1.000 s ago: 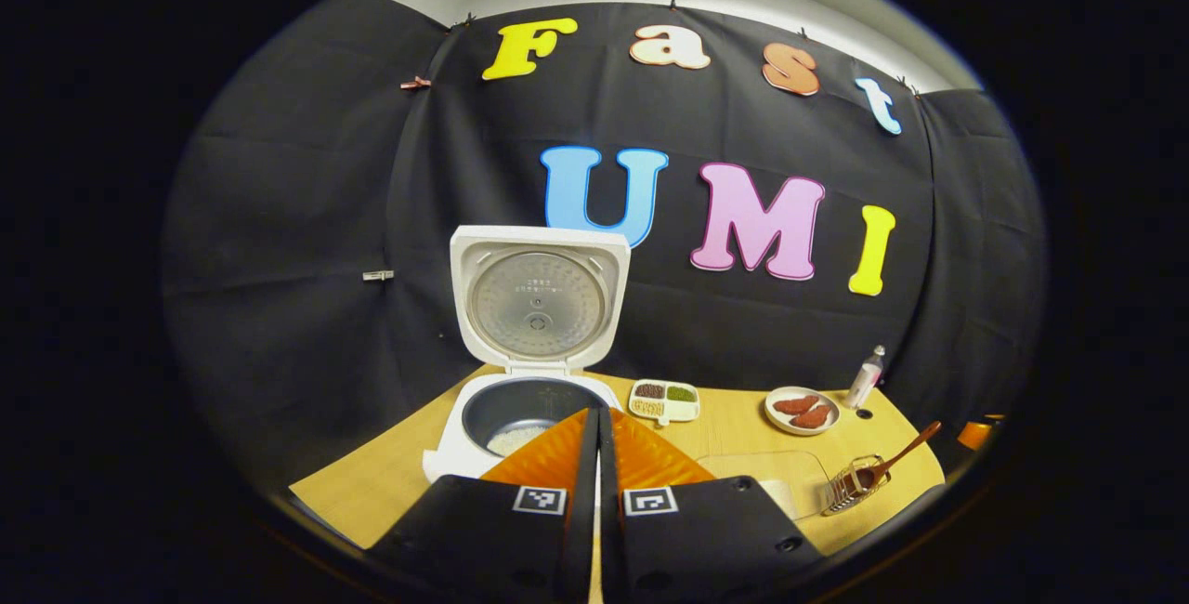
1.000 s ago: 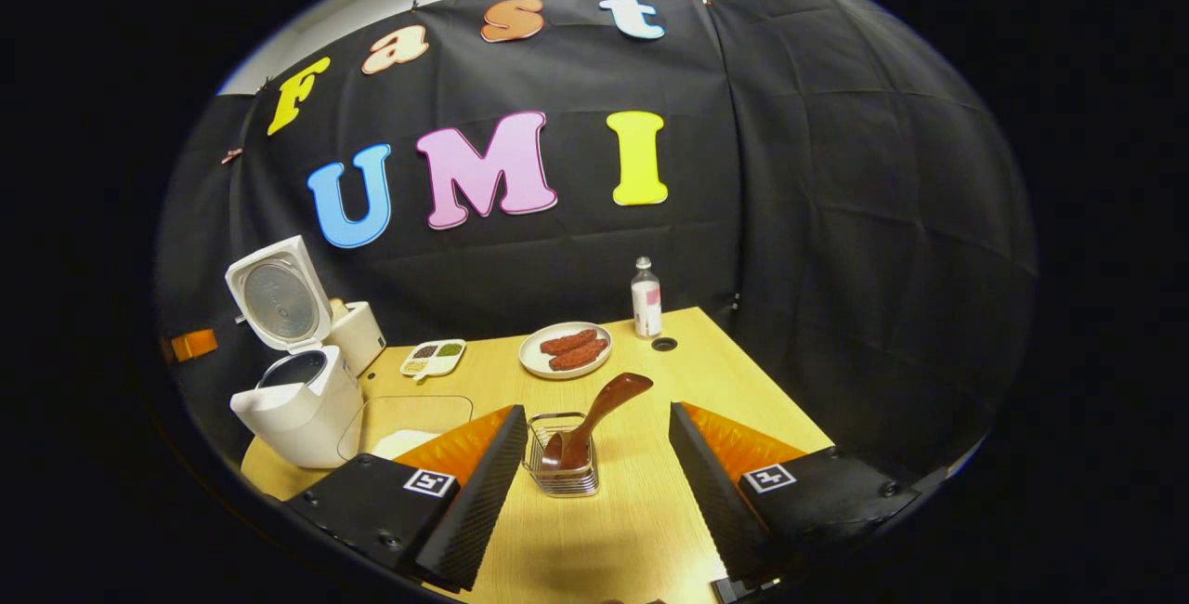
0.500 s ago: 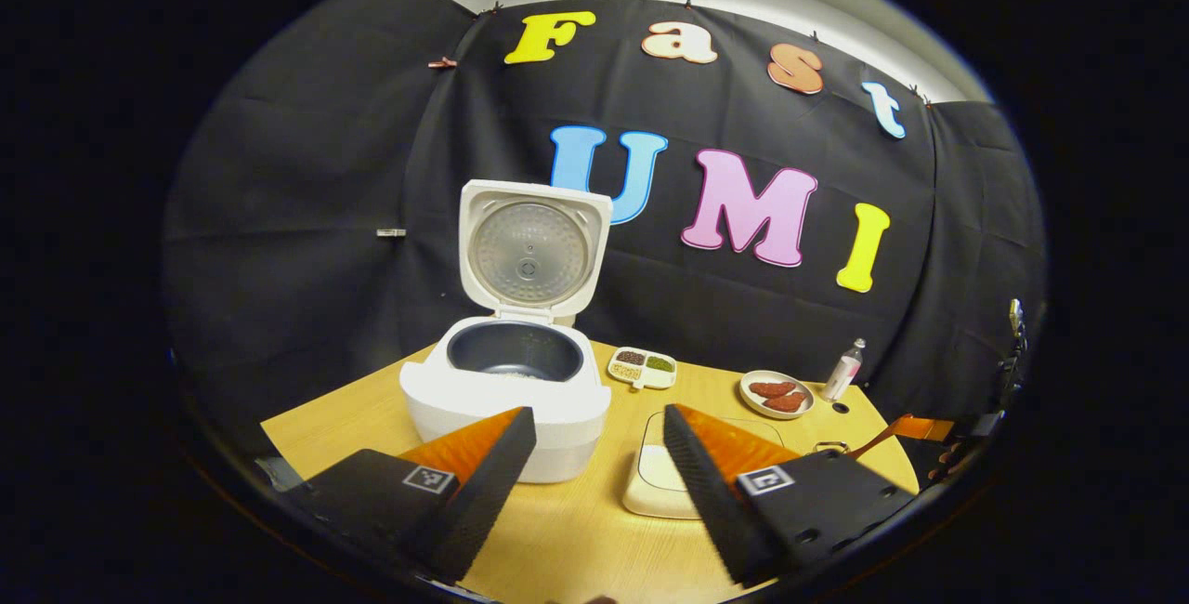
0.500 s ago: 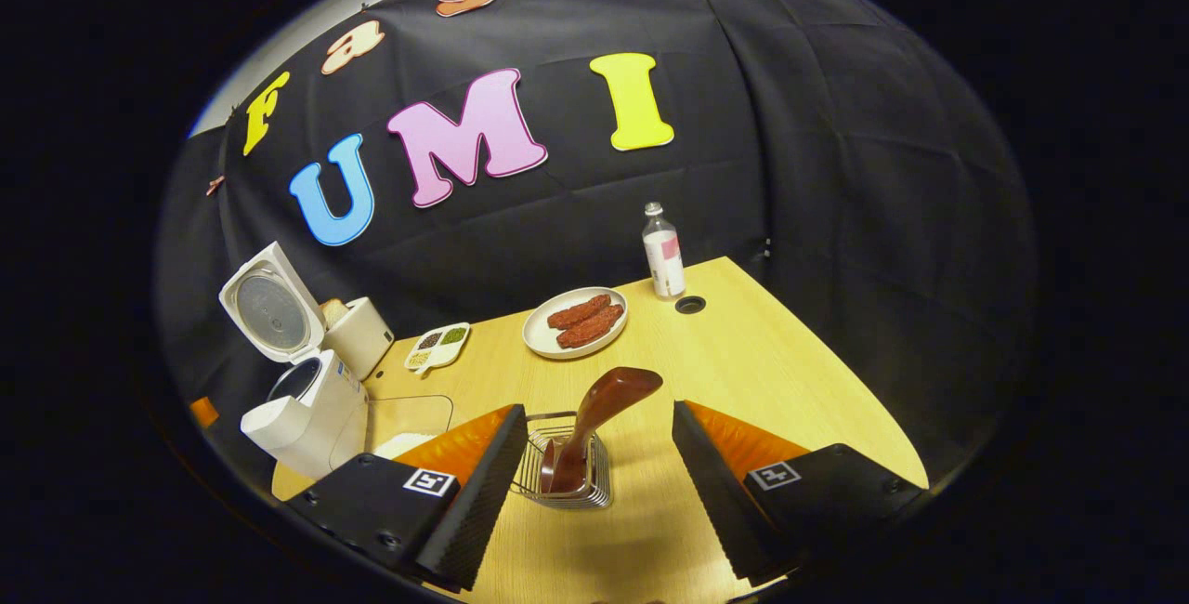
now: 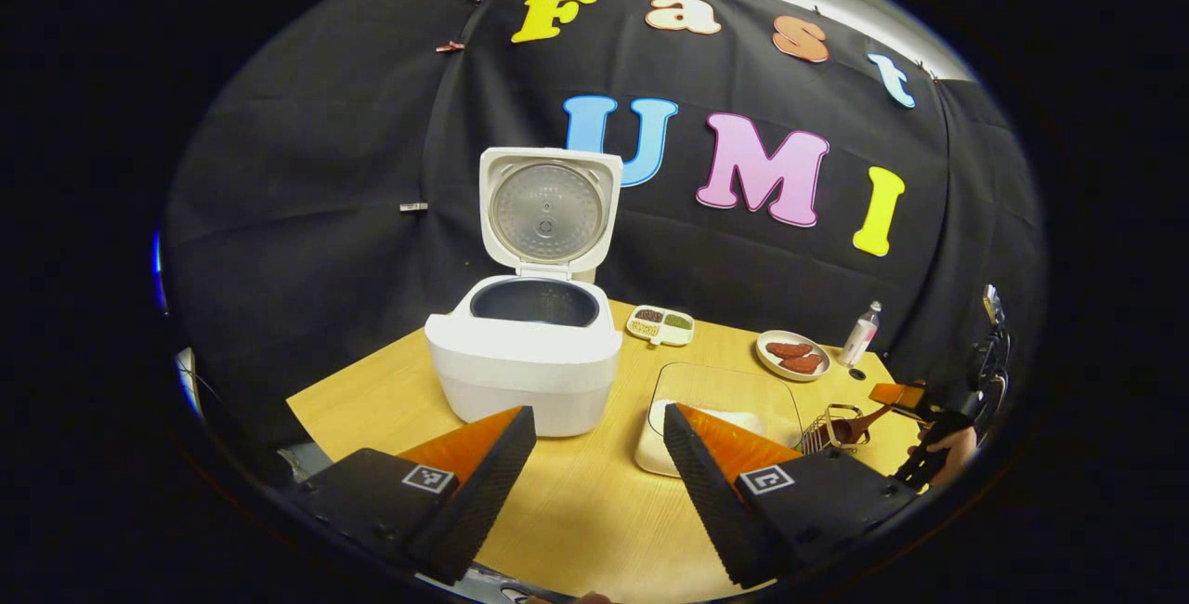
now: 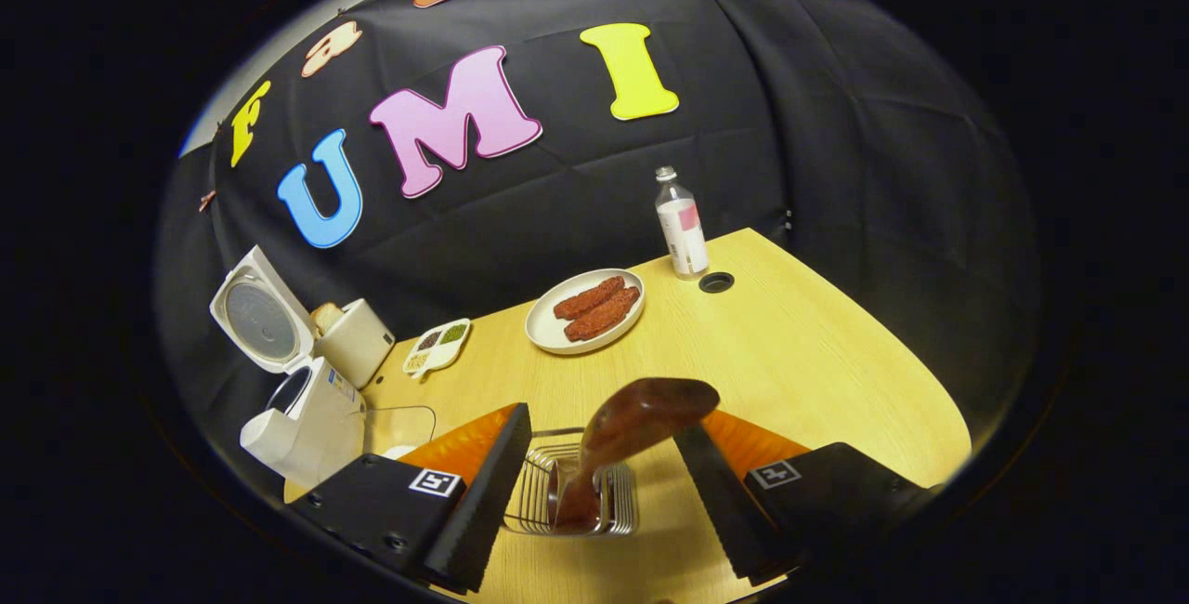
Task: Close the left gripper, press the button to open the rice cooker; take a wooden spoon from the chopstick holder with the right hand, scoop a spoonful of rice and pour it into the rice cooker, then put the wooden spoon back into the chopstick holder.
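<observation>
Your left gripper [image 5: 594, 455] hangs released near the open rice cooker [image 5: 526, 358] on the counter [image 5: 576, 511], while your right gripper [image 6: 599, 483], also released, straddles the wooden spoon [image 6: 620, 437] standing tilted in the wire chopstick holder [image 6: 578, 502], fingers not touching it

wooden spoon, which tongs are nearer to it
Right. The right tongs are open astride the wooden spoon in its chopstick holder. The left tongs hang open in front of the rice cooker, well off.
</observation>
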`<action>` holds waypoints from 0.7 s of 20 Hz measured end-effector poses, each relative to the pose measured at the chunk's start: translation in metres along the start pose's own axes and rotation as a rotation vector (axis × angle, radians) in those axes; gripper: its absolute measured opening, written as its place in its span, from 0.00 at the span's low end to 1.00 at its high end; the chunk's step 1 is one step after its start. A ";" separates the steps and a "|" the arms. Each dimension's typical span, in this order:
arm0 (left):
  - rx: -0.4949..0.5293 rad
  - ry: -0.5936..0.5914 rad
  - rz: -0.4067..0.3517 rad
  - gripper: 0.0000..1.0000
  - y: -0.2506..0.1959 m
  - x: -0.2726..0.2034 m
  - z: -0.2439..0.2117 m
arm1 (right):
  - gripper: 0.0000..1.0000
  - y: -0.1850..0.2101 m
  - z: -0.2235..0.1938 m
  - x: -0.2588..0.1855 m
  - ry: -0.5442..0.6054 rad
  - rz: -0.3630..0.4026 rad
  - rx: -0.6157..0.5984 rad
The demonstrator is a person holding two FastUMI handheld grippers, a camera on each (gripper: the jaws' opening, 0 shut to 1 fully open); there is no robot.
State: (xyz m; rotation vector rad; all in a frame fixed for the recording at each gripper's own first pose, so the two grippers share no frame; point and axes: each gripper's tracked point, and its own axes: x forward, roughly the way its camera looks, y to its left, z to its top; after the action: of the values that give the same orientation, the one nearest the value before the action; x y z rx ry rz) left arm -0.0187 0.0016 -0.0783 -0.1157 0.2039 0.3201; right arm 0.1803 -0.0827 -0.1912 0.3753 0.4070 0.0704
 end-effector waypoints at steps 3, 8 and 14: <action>0.024 0.032 -0.002 0.96 -0.006 -0.005 -0.008 | 0.88 0.004 0.000 0.013 -0.006 0.014 0.046; 0.105 0.065 -0.025 0.96 -0.018 -0.013 -0.021 | 0.31 0.000 -0.001 0.020 -0.015 -0.017 0.078; 0.111 0.061 -0.067 0.96 -0.028 -0.016 -0.027 | 0.24 0.016 -0.005 0.009 0.064 -0.024 0.137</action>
State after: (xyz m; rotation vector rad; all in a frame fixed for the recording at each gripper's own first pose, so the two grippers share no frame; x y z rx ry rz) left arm -0.0295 -0.0340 -0.0991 -0.0228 0.2769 0.2386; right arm 0.1863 -0.0652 -0.1930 0.5042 0.4811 0.0309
